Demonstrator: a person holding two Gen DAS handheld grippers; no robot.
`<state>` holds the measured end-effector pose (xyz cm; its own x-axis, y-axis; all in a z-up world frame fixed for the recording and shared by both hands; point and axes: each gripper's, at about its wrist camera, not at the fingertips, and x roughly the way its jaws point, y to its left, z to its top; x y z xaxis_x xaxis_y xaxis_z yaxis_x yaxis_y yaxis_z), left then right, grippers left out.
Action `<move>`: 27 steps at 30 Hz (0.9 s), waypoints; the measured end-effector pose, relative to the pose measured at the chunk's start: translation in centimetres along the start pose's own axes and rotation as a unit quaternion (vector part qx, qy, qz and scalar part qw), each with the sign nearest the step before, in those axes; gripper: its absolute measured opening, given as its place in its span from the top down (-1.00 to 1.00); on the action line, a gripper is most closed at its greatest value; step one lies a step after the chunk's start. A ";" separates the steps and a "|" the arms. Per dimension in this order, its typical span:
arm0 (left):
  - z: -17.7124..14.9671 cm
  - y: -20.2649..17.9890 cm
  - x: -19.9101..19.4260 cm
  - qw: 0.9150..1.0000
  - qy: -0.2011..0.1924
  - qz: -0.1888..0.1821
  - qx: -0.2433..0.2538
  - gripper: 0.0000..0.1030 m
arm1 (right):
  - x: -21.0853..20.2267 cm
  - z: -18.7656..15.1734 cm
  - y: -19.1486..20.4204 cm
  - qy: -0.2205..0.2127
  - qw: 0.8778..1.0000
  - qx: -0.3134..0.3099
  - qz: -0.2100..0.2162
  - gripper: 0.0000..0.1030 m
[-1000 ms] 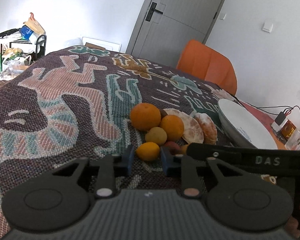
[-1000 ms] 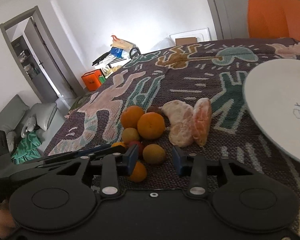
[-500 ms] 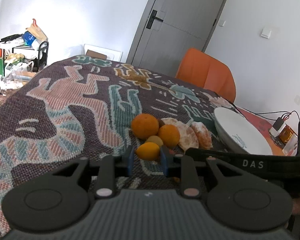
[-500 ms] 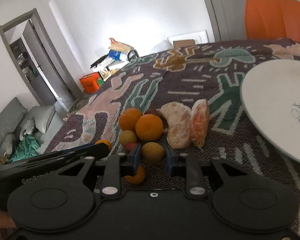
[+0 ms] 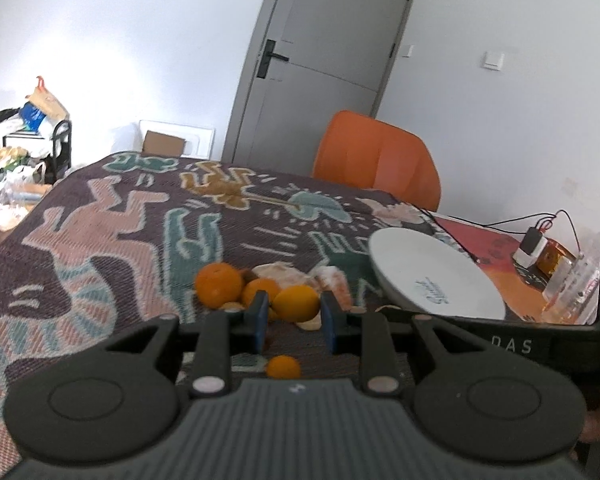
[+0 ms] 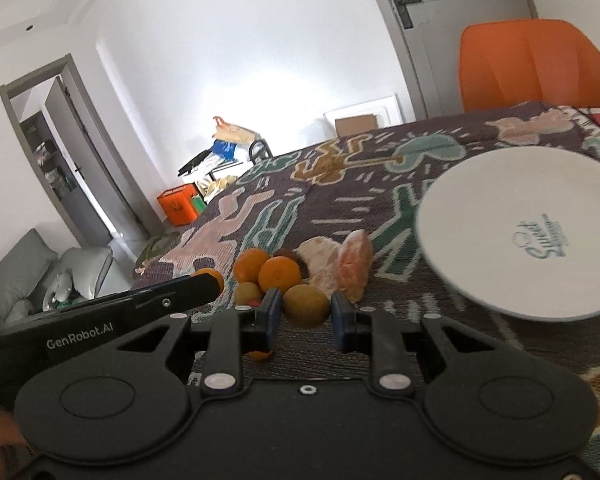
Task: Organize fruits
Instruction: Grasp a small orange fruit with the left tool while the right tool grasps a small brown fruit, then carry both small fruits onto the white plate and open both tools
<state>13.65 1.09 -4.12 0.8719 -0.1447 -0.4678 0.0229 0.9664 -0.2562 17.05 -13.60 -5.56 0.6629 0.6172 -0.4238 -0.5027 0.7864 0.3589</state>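
My left gripper [image 5: 294,314] is shut on a small orange fruit [image 5: 296,302] and holds it above the patterned tablecloth [image 5: 112,240]. Behind it lies the fruit pile: two oranges [image 5: 219,284], peeled citrus segments [image 5: 334,280] and a lone small orange [image 5: 284,366] close below. My right gripper [image 6: 306,316] is shut on a yellow-brown round fruit [image 6: 305,305]. In the right wrist view the pile of oranges [image 6: 280,276] and peeled segments [image 6: 354,268] lies just beyond. The left gripper's finger [image 6: 172,296] enters there from the left with its orange fruit [image 6: 212,276]. A white plate [image 6: 520,236] sits to the right.
An orange chair [image 5: 376,164] stands at the table's far side before a grey door [image 5: 320,60]. Cables, a small charger [image 5: 534,246] and a clear jar [image 5: 572,276] lie beyond the plate [image 5: 432,276]. A cluttered rack [image 5: 28,136] stands at the left.
My right gripper has shut on the yellow-brown fruit. Both grippers have drawn up and back from the pile, each carrying its fruit.
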 end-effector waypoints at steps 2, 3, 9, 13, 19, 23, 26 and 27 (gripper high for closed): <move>0.2 -0.8 0.0 1.000 -0.001 -0.002 0.007 0.49 | -0.6 0.0 -0.4 -0.007 1.000 0.004 -0.002 0.52; 0.3 -1.3 0.0 1.000 -0.001 -0.003 0.010 0.49 | -1.0 0.0 -0.7 -0.010 1.000 0.006 -0.004 0.52; 0.8 -3.8 0.2 0.999 -0.009 -0.017 0.030 0.49 | -3.2 0.1 -2.5 -0.035 0.999 0.018 -0.017 0.52; 0.9 -5.5 0.8 0.999 -0.009 -0.026 0.042 0.49 | -4.2 0.0 -3.8 -0.045 0.998 0.027 -0.025 0.52; 1.0 -7.6 2.0 0.998 -0.005 -0.037 0.056 0.49 | -5.4 -0.1 -6.0 -0.059 0.997 0.040 -0.039 0.52; 1.0 -8.8 3.0 0.997 0.000 -0.043 0.064 0.49 | -6.0 -0.1 -7.5 -0.067 0.995 0.051 -0.051 0.51; 0.9 -9.5 3.7 0.996 0.005 -0.048 0.069 0.49 | -6.2 -0.2 -8.6 -0.069 0.994 0.060 -0.059 0.51; 0.9 -9.8 4.1 0.996 0.007 -0.049 0.070 0.49 | -6.2 -0.2 -9.0 -0.070 0.994 0.062 -0.062 0.51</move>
<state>17.43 -8.76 -2.76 0.8550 -0.2418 -0.4589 0.1760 0.9675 -0.1819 17.33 -24.48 -6.30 0.7905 0.4993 -0.3547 -0.3461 0.8420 0.4138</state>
